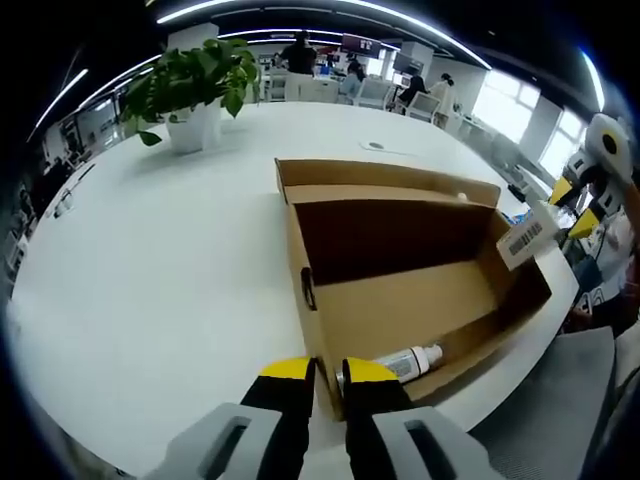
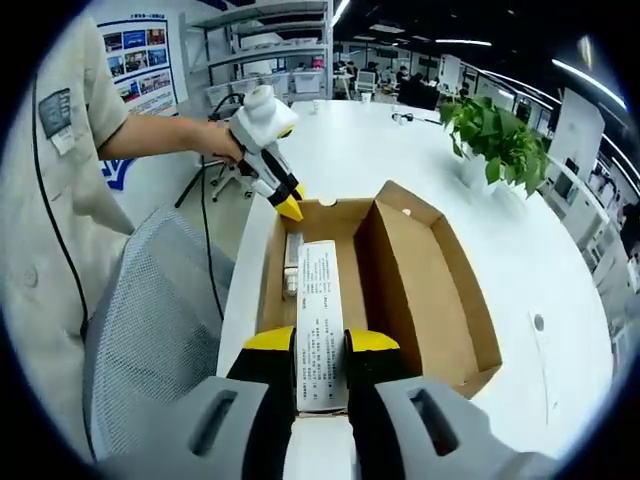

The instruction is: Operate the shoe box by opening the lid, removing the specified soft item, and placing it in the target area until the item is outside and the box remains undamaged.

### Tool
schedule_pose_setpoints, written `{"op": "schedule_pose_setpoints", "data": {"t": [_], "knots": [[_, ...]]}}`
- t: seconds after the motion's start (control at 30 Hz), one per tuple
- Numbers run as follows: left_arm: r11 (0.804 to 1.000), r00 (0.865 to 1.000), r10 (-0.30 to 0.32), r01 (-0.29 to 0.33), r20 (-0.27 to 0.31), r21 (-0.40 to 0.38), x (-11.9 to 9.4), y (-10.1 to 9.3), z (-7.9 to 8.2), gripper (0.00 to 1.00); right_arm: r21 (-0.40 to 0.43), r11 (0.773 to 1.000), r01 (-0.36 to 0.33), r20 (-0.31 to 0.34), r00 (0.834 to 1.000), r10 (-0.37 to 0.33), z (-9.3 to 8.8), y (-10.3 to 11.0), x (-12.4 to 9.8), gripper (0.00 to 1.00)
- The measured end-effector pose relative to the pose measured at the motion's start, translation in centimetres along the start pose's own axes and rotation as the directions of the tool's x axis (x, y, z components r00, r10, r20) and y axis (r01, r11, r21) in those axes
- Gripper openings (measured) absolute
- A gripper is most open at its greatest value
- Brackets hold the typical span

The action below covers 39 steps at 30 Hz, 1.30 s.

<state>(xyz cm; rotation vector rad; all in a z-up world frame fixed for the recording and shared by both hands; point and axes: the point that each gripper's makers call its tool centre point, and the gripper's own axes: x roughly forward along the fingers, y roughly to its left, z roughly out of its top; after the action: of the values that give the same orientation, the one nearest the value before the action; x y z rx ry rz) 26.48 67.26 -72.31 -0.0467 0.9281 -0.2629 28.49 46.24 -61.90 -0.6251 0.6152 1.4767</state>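
Already the shoe box (image 1: pixel 400 300) is seen open on the white worktop (image 1: pixel 150 280) — its near wall pinched by the left tongs (image 1: pixel 328 372), its labelled end flap (image 2: pixel 320 320) by the right tongs (image 2: pixel 321 345) — a bottle (image 1: pixel 408 362) lying inside at 5 o'clock.

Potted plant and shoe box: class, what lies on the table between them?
In the left gripper view, the stretch of white table between the potted plant and the open shoe box is bare.

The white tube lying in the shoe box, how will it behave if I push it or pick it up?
The white tube lies on its side on the box floor, so a push would probably roll it. It looks smooth, so possibly slippery between jaws. Being slim, it is likely light and may squash under a hard squeeze.
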Motion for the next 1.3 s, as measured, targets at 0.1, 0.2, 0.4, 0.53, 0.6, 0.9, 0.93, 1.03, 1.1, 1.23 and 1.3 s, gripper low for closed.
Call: {"op": "schedule_pose_setpoints", "data": {"t": [0.1, 0.2, 0.4, 0.53, 0.6, 0.9, 0.93, 1.03, 1.1, 1.23, 1.3], "knots": [[1.0, 1.0, 0.001, -0.001, -0.001, -0.005, 0.0, 0.0, 0.0, 0.1, -0.014, 1.0, 0.01, 0.003, 1.0, -0.01, 0.4, -0.3, -1.0, 0.16], [1.0, 1.0, 0.003, -0.003, -0.01, 0.006, 0.0, 0.0, 0.0, 0.1, -0.031, 0.999, 0.017, 0.004, 1.0, -0.017, 0.5, -0.6, -2.2, 0.16], [1.0, 1.0, 0.0, 0.0, -0.018, 0.004, 0.1, 0.1, 0.0, 0.11, -0.046, 0.998, 0.037, 0.006, 0.999, -0.037, 0.2, -1.5, -4.9, 0.16], [1.0, 1.0, 0.004, -0.004, -0.021, 0.004, 0.0, 0.0, 0.0, 0.1, -0.046, 0.998, 0.05, 0.002, 0.999, -0.05, -0.5, -2.0, -6.4, 0.16], [1.0, 1.0, 0.007, -0.006, -0.022, 0.005, 0.1, 0.0, 0.0, 0.1, -0.05, 0.997, 0.063, -0.003, 0.998, -0.064, -1.0, -2.5, -7.3, 0.16], [1.0, 1.0, 0.009, -0.009, -0.03, 0.011, 0.1, 0.0, 0.0, 0.1, -0.054, 0.993, 0.102, -0.044, 0.994, -0.105, -3.8, -3.9, -10.1, 0.16], [1.0, 1.0, 0.009, -0.008, -0.029, 0.012, 0.1, 0.0, 0.0, 0.1, -0.055, 0.993, 0.105, -0.046, 0.993, -0.108, -4.0, -4.1, -10.4, 0.16], [1.0, 1.0, 0.008, -0.008, -0.028, 0.006, 0.0, 0.0, 0.0, 0.1, -0.061, 0.991, 0.117, -0.059, 0.991, -0.12, -5.0, -4.7, -11.3, 0.16], [1.0, 1.0, 0.008, -0.008, -0.029, 0.004, 0.1, 0.0, 0.0, 0.1, -0.057, 0.991, 0.121, -0.068, 0.99, -0.125, -5.6, -5.0, -11.7, 0.16], [1.0, 1.0, 0.008, -0.008, -0.028, 0.003, 0.1, 0.0, 0.0, 0.1, -0.053, 0.989, 0.137, -0.088, 0.986, -0.141, -6.9, -5.8, -12.5, 0.16], [1.0, 1.0, 0.008, -0.008, -0.027, 0.0, 0.1, 0.0, 0.0, 0.1, -0.055, 0.988, 0.142, -0.096, 0.984, -0.147, -7.5, -6.2, -12.8, 0.16]]}}
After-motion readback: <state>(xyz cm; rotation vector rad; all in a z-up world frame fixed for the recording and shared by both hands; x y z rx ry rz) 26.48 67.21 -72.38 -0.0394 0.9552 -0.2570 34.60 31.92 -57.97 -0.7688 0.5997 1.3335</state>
